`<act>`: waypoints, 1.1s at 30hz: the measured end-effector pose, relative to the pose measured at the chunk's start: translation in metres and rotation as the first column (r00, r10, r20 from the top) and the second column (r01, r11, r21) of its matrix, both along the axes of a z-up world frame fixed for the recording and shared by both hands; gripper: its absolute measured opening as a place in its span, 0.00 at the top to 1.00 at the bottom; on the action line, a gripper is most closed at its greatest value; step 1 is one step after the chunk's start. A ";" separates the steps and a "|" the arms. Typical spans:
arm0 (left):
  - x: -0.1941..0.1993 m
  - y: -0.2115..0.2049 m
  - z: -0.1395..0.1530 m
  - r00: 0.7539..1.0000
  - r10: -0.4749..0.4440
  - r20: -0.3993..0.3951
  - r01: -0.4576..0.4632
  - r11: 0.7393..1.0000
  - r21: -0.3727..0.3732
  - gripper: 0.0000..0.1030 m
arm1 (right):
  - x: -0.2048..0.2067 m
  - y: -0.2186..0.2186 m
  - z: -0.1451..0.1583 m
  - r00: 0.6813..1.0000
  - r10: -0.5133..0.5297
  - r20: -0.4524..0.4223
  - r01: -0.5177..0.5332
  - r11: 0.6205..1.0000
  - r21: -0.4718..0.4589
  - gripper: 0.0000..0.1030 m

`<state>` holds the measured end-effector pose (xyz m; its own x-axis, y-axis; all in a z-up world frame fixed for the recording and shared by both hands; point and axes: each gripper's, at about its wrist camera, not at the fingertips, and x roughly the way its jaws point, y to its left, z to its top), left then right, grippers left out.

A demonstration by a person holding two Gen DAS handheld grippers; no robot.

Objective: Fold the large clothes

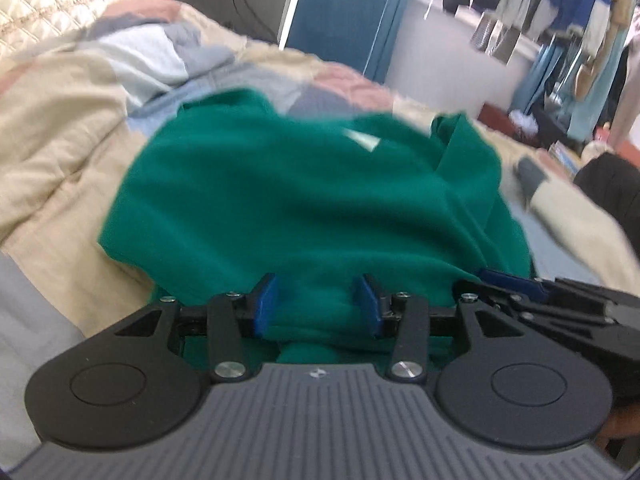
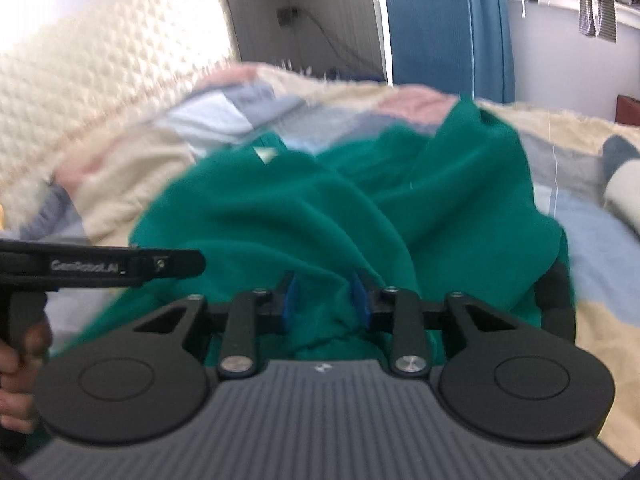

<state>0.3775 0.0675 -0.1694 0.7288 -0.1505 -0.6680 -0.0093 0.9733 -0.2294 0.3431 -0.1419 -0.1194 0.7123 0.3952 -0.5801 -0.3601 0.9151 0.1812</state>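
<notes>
Gripping the green garment (image 1: 304, 200) w/ 2 grippers, left gripper (image 1: 316, 306) and right gripper (image 2: 325, 300) each pinching bunched hem; fabric crumpled on the quilt (image 1: 60, 152), folding barely begun imo.

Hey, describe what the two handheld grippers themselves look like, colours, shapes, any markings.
Both match. The left gripper and right gripper each have a grey ribbed body, two round black discs, black link arms with silver screws, and short fingers with blue pads. In the right wrist view, the left gripper's black side bears white lettering, too blurred to read with certainty, and the person's bare hand grips its handle. No cables show.
</notes>
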 end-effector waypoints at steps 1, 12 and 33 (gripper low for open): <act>0.000 -0.003 -0.005 1.000 0.001 0.000 -0.001 1.000 0.011 0.51 | 0.003 -0.001 -0.004 1.000 0.005 -0.024 -0.004 1.000 0.009 0.70; 0.004 -0.004 -0.012 1.000 -0.001 -0.013 0.001 1.000 0.024 0.51 | 0.016 0.008 -0.024 0.993 0.026 -0.113 -0.028 1.000 -0.011 0.70; -0.119 0.045 0.034 0.991 0.132 -0.021 -0.131 0.991 0.014 0.37 | -0.091 -0.070 0.045 0.989 -0.111 -0.103 0.109 0.994 -0.023 0.28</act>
<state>0.2580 0.1129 -0.1356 0.7271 -0.0456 -0.6850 -0.1423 0.9661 -0.2154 0.2522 -0.2115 -0.0743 0.6864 0.3073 -0.6591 -0.2376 0.9514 0.1962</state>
